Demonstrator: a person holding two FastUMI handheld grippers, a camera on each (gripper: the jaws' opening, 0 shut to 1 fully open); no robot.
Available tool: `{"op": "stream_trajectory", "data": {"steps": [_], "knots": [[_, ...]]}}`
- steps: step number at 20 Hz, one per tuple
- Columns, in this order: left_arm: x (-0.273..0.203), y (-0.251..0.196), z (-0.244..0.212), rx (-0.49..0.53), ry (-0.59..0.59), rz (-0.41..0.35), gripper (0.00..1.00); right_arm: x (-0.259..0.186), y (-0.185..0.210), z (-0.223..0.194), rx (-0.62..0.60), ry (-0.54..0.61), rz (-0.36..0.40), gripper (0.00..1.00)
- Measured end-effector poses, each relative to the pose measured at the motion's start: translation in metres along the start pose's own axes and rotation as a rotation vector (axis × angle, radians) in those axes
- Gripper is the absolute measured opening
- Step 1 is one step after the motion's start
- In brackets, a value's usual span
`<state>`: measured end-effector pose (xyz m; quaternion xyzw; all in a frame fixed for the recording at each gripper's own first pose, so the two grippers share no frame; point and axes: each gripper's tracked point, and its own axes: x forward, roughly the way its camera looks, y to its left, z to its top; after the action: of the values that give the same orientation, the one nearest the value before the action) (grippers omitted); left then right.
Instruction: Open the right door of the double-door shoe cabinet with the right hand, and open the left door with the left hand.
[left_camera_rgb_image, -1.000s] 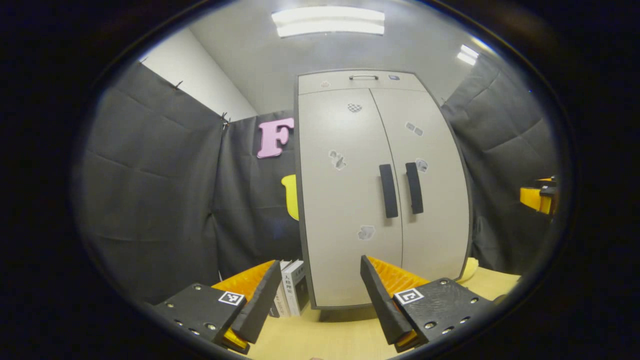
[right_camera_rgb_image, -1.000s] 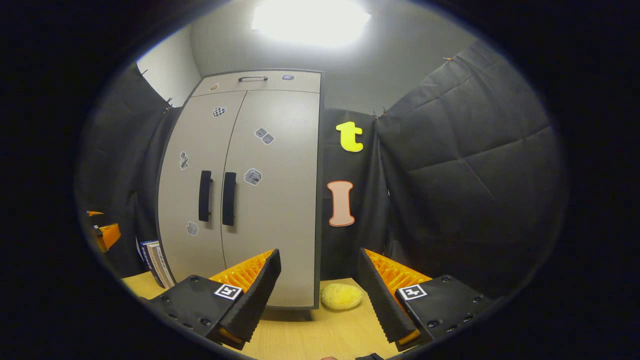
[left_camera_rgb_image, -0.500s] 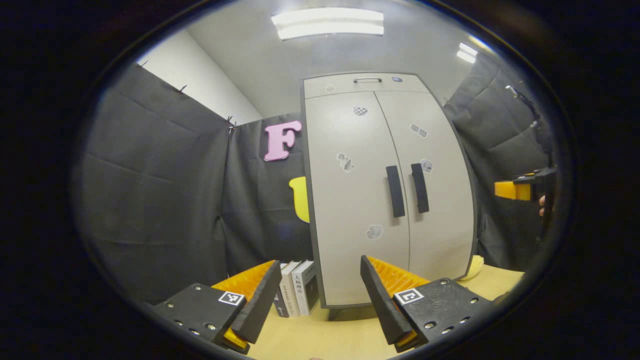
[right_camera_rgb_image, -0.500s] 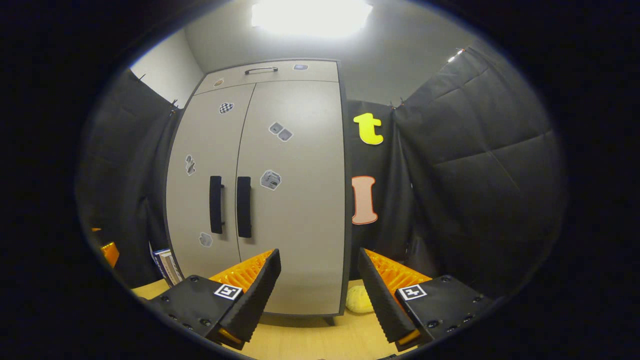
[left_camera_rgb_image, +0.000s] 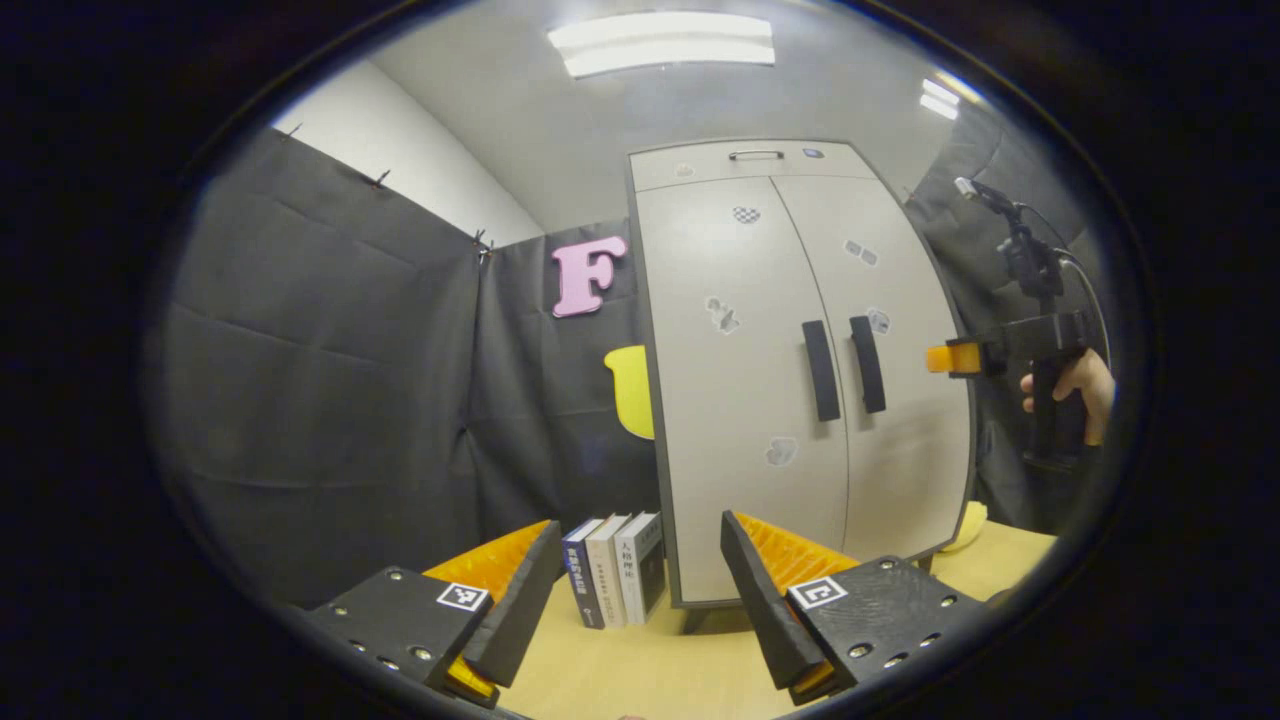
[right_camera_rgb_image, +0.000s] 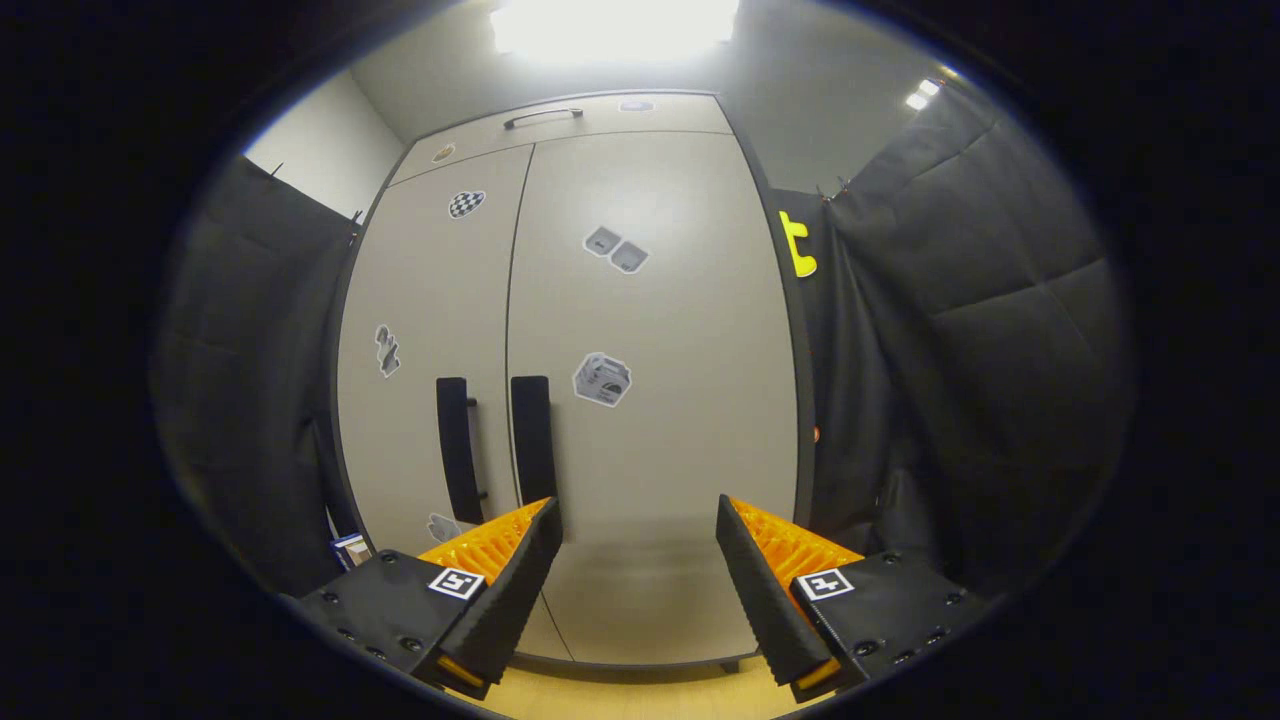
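Left gripper view: since the earlier frame the right gripper (left_camera_rgb_image: 940, 358) has advanced toward the shoe cabinet (left_camera_rgb_image: 740, 400); its finger state cannot be told here. Left gripper (left_camera_rgb_image: 640, 590) hangs spread, empty, well apart from the left handle (left_camera_rgb_image: 820, 370).

Right gripper view: right gripper (right_camera_rgb_image: 637, 580) gapes empty near the right handle (right_camera_rgb_image: 532, 425). Both doors closed; nothing done yet.

The shoe cabinet (right_camera_rgb_image: 650, 300) has smooth, matt beige doors with a faint sheen, dark matt handles (right_camera_rgb_image: 532, 435) and flat printed stickers (right_camera_rgb_image: 601, 380). The table (left_camera_rgb_image: 660, 660) looks like pale wood grain. The right gripper (right_camera_rgb_image: 638, 560) shows ribbed orange plastic and matt black pads (right_camera_rgb_image: 755, 590). The books (left_camera_rgb_image: 612, 570) have paper covers.
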<state>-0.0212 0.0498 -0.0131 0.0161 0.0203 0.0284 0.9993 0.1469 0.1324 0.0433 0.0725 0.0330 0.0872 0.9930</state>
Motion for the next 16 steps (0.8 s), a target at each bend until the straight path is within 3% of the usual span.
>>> {"op": "stream_trajectory", "data": {"steps": [7, 9, 10, 12, 13, 15, 16], "knots": [[-0.008, 0.041, -0.006, 0.019, 0.012, 0.093, 0.93, 0.047, 0.043, 0.007, -0.016, 0.008, 0.050, 0.95], [-0.011, 0.051, -0.008, 0.012, 0.013, 0.115, 0.93, 0.060, 0.049, 0.005, -0.012, 0.021, 0.050, 0.92], [-0.013, 0.055, -0.010, 0.010, 0.017, 0.125, 0.93, 0.065, 0.052, 0.001, -0.010, 0.034, 0.050, 0.85], [-0.013, 0.063, -0.015, 0.008, 0.026, 0.139, 0.93, 0.076, 0.057, -0.006, -0.010, 0.065, 0.059, 0.85], [-0.015, 0.066, -0.016, 0.008, 0.029, 0.146, 0.93, 0.077, 0.058, -0.006, -0.005, 0.071, 0.055, 0.80], [-0.014, 0.070, -0.016, 0.007, 0.027, 0.155, 0.93, 0.085, 0.062, -0.008, -0.003, 0.085, 0.059, 0.51], [-0.014, 0.072, -0.016, 0.007, 0.027, 0.158, 0.93, 0.085, 0.065, -0.010, 0.002, 0.094, 0.068, 0.49]]}}
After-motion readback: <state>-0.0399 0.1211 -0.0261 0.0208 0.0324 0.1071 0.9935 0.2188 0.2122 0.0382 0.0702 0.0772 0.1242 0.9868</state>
